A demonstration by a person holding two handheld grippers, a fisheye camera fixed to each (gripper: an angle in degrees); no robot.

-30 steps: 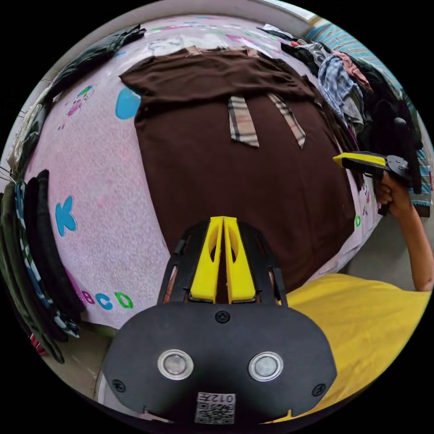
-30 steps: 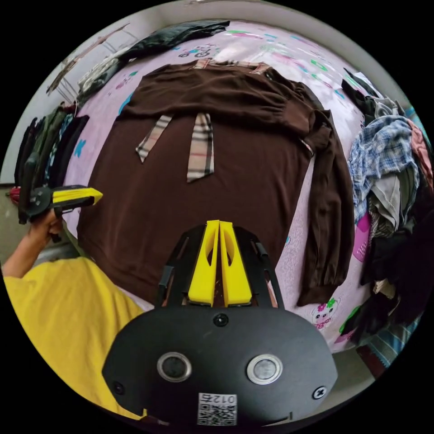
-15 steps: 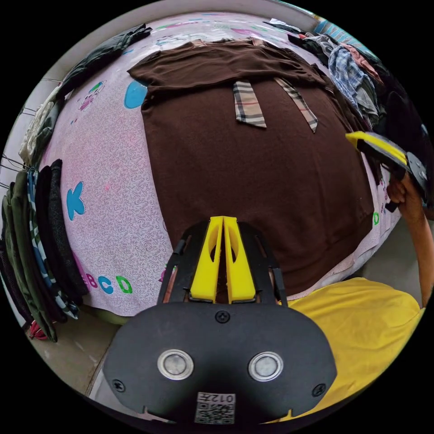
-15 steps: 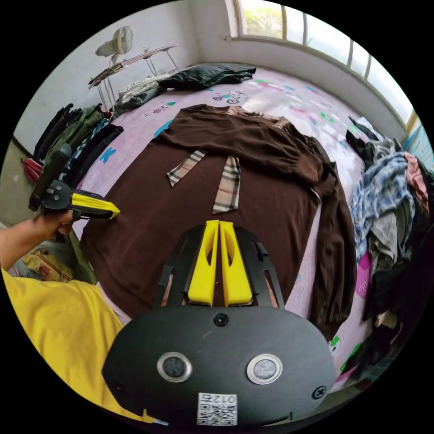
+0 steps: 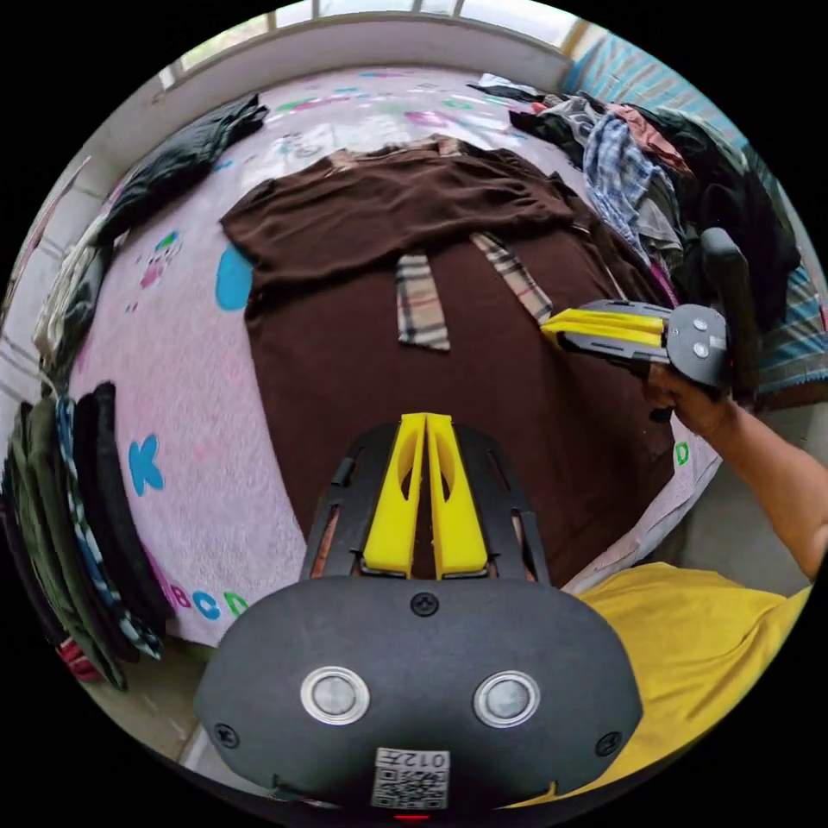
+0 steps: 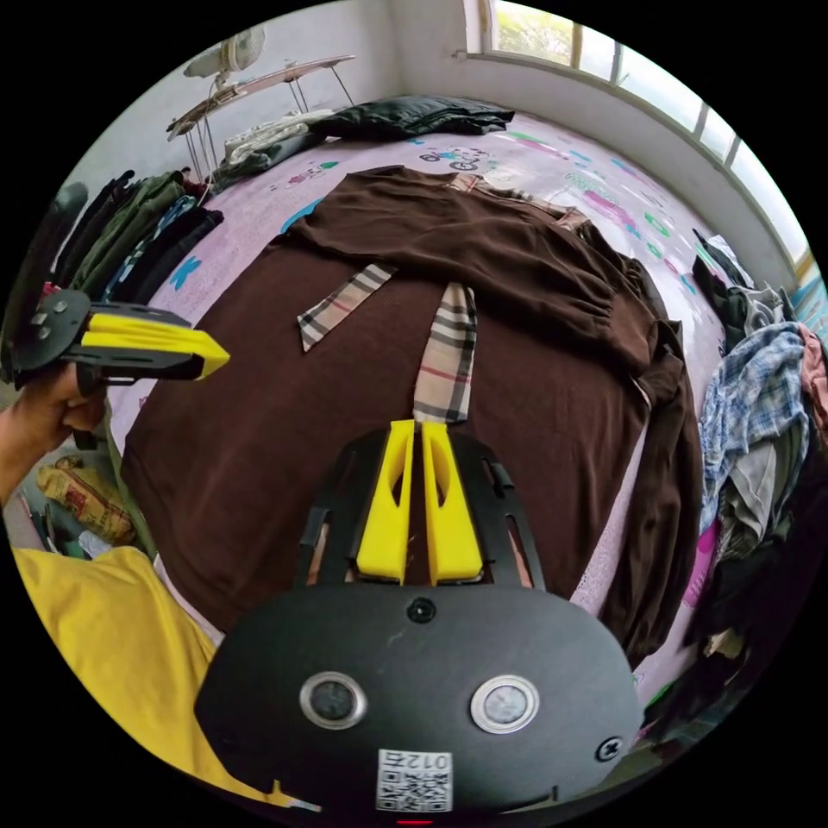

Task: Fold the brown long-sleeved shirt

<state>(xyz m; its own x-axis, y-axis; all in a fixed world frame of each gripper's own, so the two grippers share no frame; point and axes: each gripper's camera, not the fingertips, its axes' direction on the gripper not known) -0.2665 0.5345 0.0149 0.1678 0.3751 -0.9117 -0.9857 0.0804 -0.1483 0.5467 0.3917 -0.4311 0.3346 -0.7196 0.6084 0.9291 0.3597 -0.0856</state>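
The brown long-sleeved shirt (image 5: 345, 362) (image 6: 285, 405) lies flat on the pink bed sheet (image 5: 172, 379) (image 6: 259, 203). One sleeve (image 5: 379, 216) (image 6: 483, 250) is folded across its top, and two plaid straps (image 5: 418, 302) (image 6: 448, 354) lie on the body. The other sleeve (image 6: 668, 483) runs down the shirt's side. My left gripper (image 5: 425, 417) (image 6: 222, 352) hovers shut and empty over the lower hem area. My right gripper (image 6: 420, 424) (image 5: 548, 326) is shut and empty above the shirt, its tip by the end of one plaid strap.
A loose heap of clothes (image 5: 655, 181) (image 6: 759, 405) crowds one side of the bed. Folded garments (image 5: 78, 492) (image 6: 138, 241) line the opposite edge, and a dark garment (image 5: 181, 155) (image 6: 414, 116) lies at the far end. The person's yellow top (image 5: 707, 638) (image 6: 95, 638) is at the near edge.
My right gripper has moved in over the shirt toward the plaid straps. My left gripper has lifted slightly and stays near the hem. Both stayed shut; the shirt has not moved.
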